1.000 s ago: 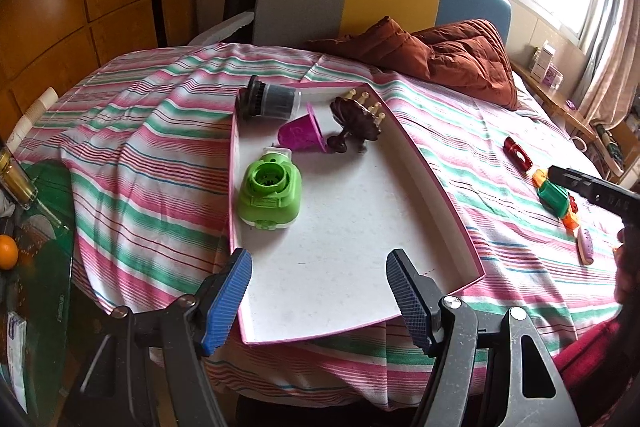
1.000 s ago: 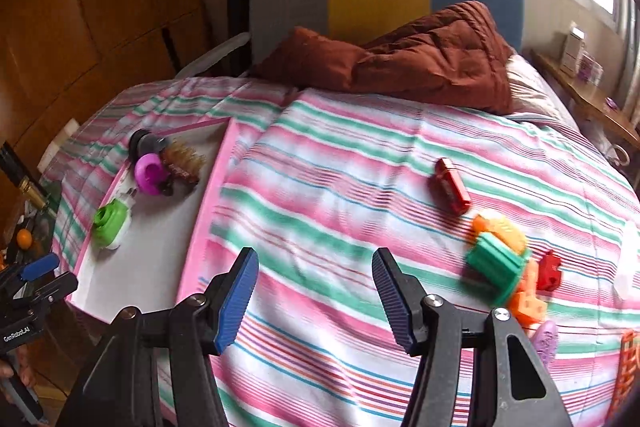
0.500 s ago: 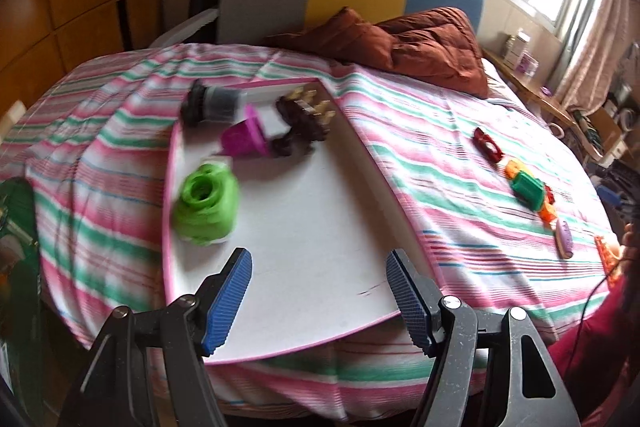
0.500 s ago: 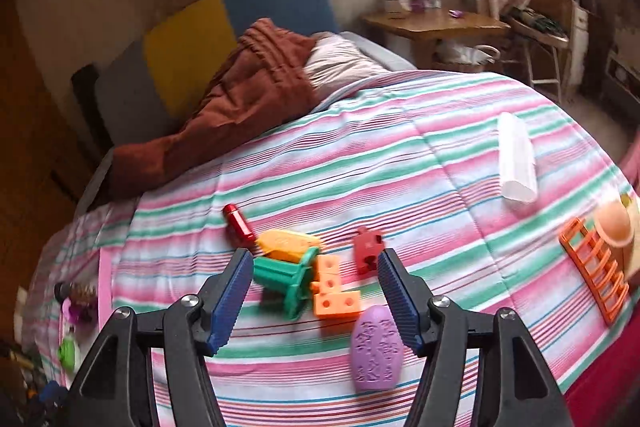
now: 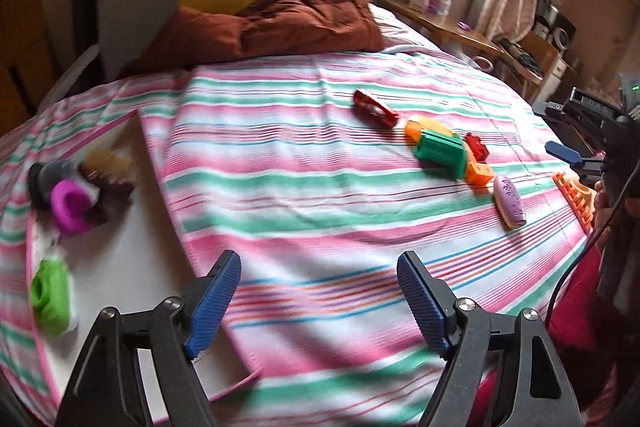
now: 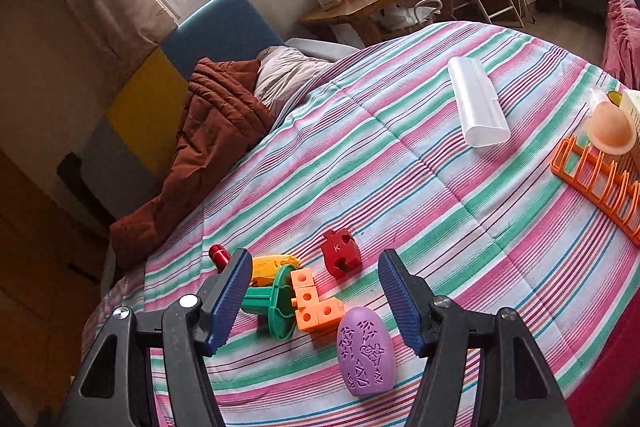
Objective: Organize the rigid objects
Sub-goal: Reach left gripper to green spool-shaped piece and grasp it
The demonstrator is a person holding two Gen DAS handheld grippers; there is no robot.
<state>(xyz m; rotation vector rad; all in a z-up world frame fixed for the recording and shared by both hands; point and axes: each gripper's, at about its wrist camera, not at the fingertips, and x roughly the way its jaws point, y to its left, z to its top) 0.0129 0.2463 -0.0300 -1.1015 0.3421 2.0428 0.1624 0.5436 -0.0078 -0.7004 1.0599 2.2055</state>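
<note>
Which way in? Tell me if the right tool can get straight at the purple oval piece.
Probably yes. The right tool is open, and the purple oval piece lies flat on the striped bedspread just ahead of its fingertips. Only the orange cube block sits close beside it; nothing covers it.

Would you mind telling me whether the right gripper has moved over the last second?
Yes. The right gripper has swung right along the striped bedspread, away from the white tray, and now hangs open over the purple oval block.

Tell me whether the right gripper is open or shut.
Open. The right gripper has its blue pads spread wide apart, holding nothing, above the toys on the bed.
</note>
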